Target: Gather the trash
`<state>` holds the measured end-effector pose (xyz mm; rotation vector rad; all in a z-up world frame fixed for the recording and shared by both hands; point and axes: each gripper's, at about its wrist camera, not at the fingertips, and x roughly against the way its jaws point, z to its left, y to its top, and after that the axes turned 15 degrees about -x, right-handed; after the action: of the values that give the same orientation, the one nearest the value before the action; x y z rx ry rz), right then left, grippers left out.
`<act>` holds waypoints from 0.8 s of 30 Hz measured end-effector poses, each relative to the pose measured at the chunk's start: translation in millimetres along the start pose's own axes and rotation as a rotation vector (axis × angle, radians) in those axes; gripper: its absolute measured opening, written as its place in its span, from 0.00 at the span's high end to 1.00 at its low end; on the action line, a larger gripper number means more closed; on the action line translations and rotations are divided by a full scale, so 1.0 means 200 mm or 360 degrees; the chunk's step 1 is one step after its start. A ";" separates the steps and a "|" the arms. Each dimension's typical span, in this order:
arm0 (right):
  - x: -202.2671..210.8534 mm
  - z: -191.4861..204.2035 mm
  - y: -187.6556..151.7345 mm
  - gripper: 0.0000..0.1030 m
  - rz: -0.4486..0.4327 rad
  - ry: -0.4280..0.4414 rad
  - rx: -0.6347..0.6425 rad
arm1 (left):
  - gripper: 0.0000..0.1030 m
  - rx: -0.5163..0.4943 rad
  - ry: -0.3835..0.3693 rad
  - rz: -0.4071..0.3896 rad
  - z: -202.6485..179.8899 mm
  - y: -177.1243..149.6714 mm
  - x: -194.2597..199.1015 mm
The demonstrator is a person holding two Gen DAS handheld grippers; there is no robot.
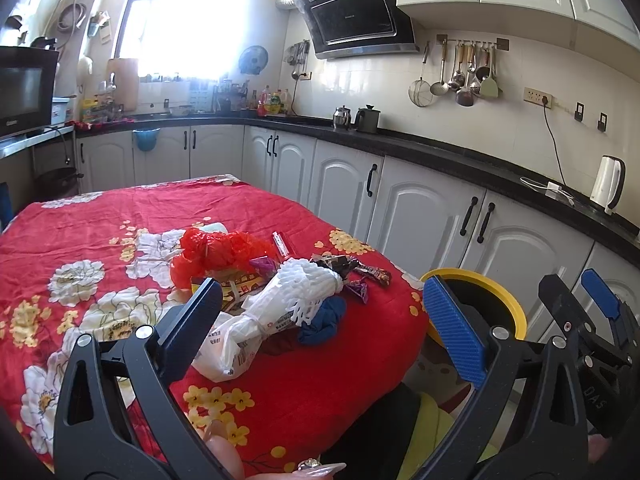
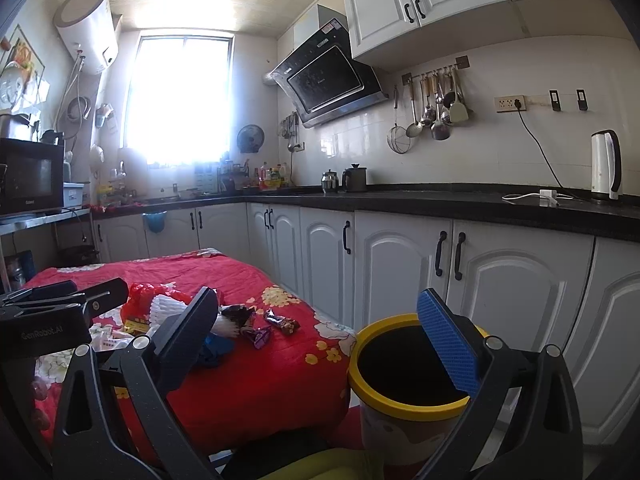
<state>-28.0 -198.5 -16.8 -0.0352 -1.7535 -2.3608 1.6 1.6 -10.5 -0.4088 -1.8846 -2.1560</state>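
Note:
A heap of trash lies on the table with the red flowered cloth [image 1: 100, 216]: a red plastic bag [image 1: 216, 252], a white foam net [image 1: 308, 284], a white plastic bag [image 1: 232, 340], a blue rag [image 1: 326, 318] and dark candy wrappers [image 1: 368, 270]. My left gripper [image 1: 324, 316] is open and empty, hovering over the heap's near side. My right gripper [image 2: 324, 336] is open and empty, above the gap between the table corner and the yellow-rimmed bin [image 2: 400, 396]. The wrappers [image 2: 282, 322] and the foam net [image 2: 172, 304] also show in the right wrist view. The right gripper also shows in the left wrist view [image 1: 576, 300].
The yellow-rimmed bin [image 1: 496, 300] stands on the floor just right of the table corner. White cabinets [image 2: 400, 264] under a black countertop run along the right and far walls. A white kettle [image 2: 606, 166] stands on the counter. A microwave [image 2: 28, 178] sits at left.

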 end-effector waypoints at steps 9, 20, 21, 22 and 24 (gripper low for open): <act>0.00 0.01 0.00 0.06 0.0000 0.0002 0.0005 | 0.10 -0.0001 0.0000 0.0005 0.00 0.01 -0.01; 0.00 0.00 0.00 0.06 0.0004 0.0003 0.0005 | 0.10 -0.0005 0.0003 0.0016 0.01 0.01 -0.02; 0.00 0.01 0.00 0.06 0.0006 0.0003 0.0005 | 0.10 -0.0004 0.0003 0.0015 0.01 0.01 -0.02; 0.00 0.01 0.00 0.06 0.0008 0.0003 0.0006 | 0.10 -0.0004 0.0002 0.0016 0.01 0.01 -0.02; -0.01 0.01 -0.01 0.06 0.0011 0.0003 0.0006 | 0.10 -0.0002 0.0000 0.0016 0.01 0.01 -0.02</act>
<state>-26.8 -196.2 -18.2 -0.0383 -1.7540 -2.3517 6.5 3.6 -10.6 -0.4176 -1.8773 -2.1506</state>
